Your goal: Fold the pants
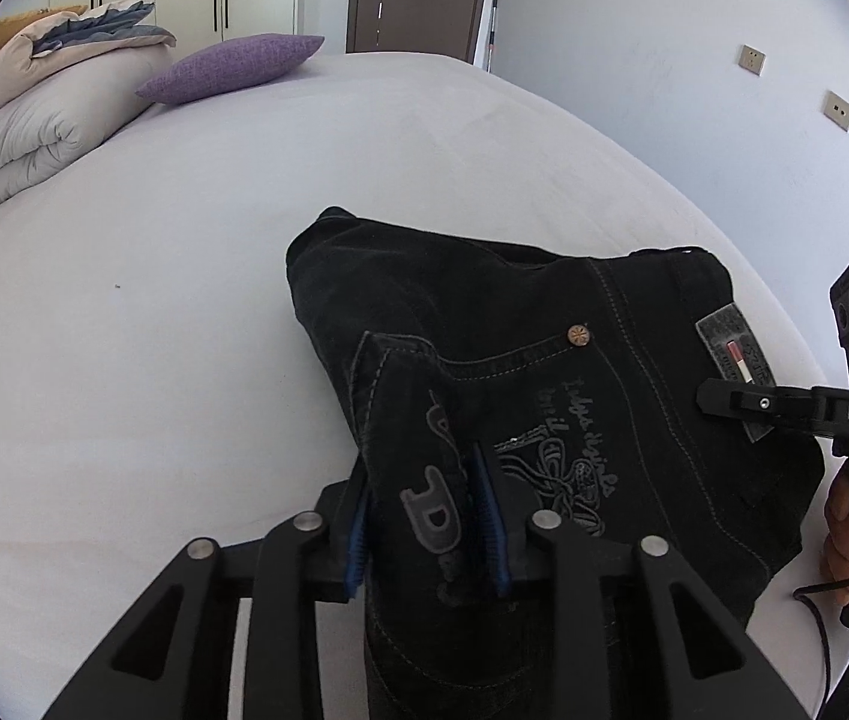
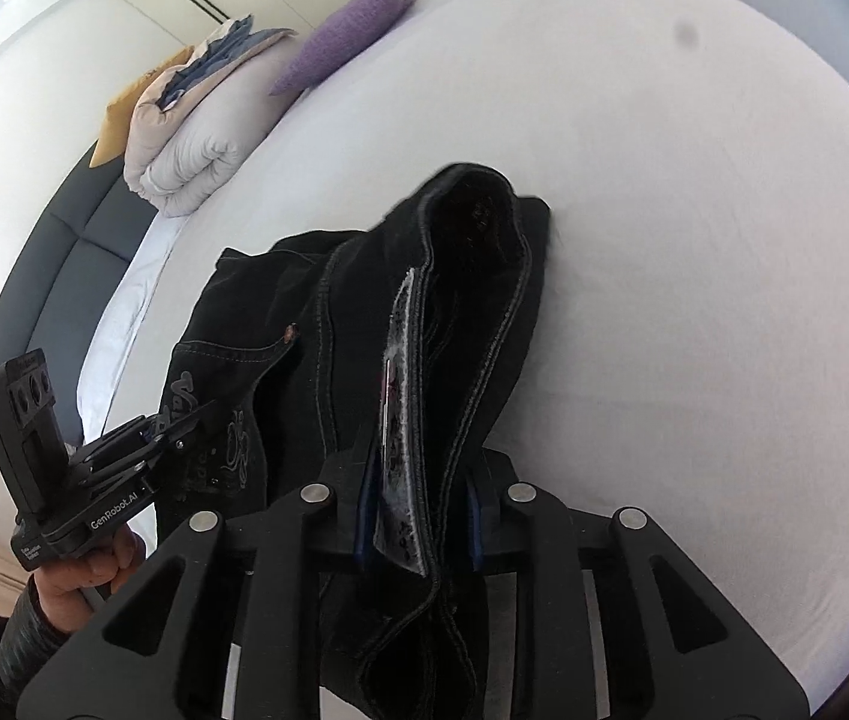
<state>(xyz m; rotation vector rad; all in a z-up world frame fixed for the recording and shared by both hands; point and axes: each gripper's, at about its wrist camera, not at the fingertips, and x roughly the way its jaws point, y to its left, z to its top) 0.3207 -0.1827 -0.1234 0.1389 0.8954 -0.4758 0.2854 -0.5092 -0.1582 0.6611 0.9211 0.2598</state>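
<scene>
Two hand-held grippers work one pair of black pants (image 1: 544, 372), which lies in a compact bundle near the front edge of the white bed (image 1: 184, 300), back pocket and waistband patch facing up. The left gripper (image 1: 424, 516) has a thick fold of the pocket-side denim between its blue pads; the jaws stand partly apart and the cloth fills the gap, so it reads as held, though loosely. The right gripper (image 2: 418, 516) has the waistband edge with the leather patch between its pads, likewise partly apart with cloth filling the space. No earlier view is available, so pad pressure cannot be confirmed beyond contact. Handling judgement: the denim looks heavy and fairly stiff, several layers deep at the seams, not slippery, not fragile; it should keep a crease but resist a narrow pinch. Best holds appear to be the waistband corners and seam-backed edges, where the layers stay together. A folded duvet (image 1: 34, 120) and purple pillow (image 1: 232, 66) sit well apart at the head of the bed.
</scene>
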